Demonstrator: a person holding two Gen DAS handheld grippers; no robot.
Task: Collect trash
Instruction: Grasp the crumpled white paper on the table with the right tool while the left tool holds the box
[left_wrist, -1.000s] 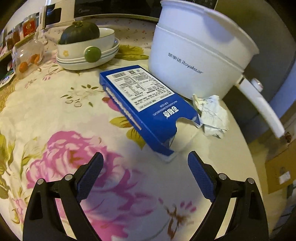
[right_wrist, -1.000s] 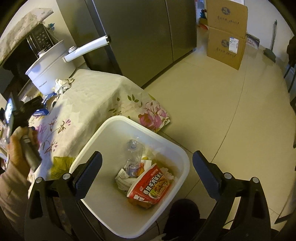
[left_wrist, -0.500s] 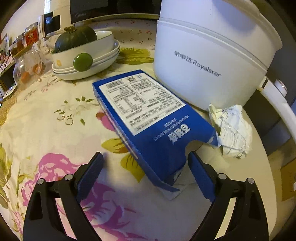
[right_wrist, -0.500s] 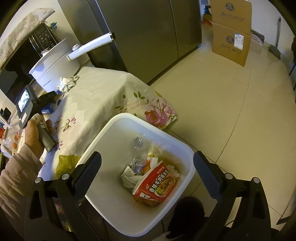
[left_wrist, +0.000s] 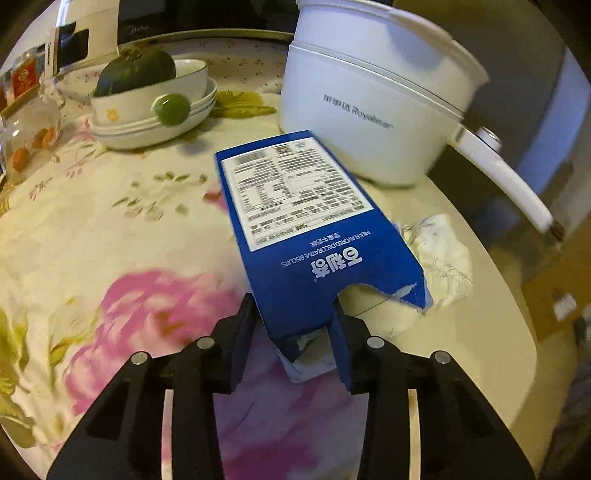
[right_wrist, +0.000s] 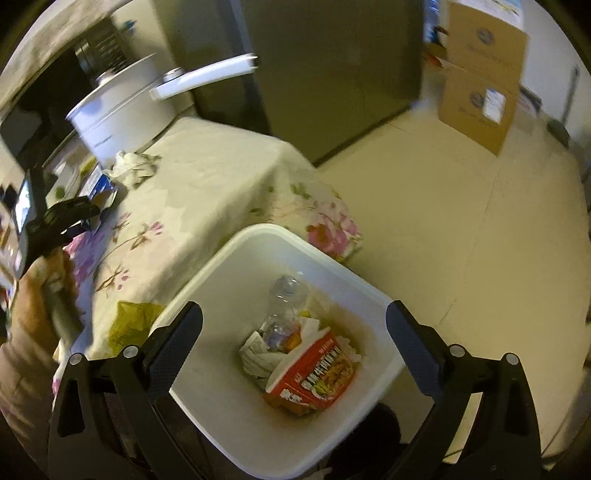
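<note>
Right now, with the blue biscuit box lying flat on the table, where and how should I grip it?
Take the blue biscuit box by its torn near end, pads across the narrow width, coming in low from the open table side. The left hand-held gripper is closing there already. The white pot blocks the far end.

We look down past the right hand-held gripper (right_wrist: 293, 332), its jaws wide apart with nothing between them, over a white bin (right_wrist: 221, 302) on the floor. In the bin: a clear plastic bottle (right_wrist: 282, 306), crumpled paper (right_wrist: 258, 356), a red noodle package (right_wrist: 317, 373). Left, the counter (right_wrist: 207, 184) under a floral cloth carries a white pot (right_wrist: 118, 114) and a crumpled wrapper (right_wrist: 133, 168). At far left a hand (right_wrist: 40, 295) holds the left hand-held gripper (right_wrist: 86, 218) at a blue box (right_wrist: 98, 184).
</note>
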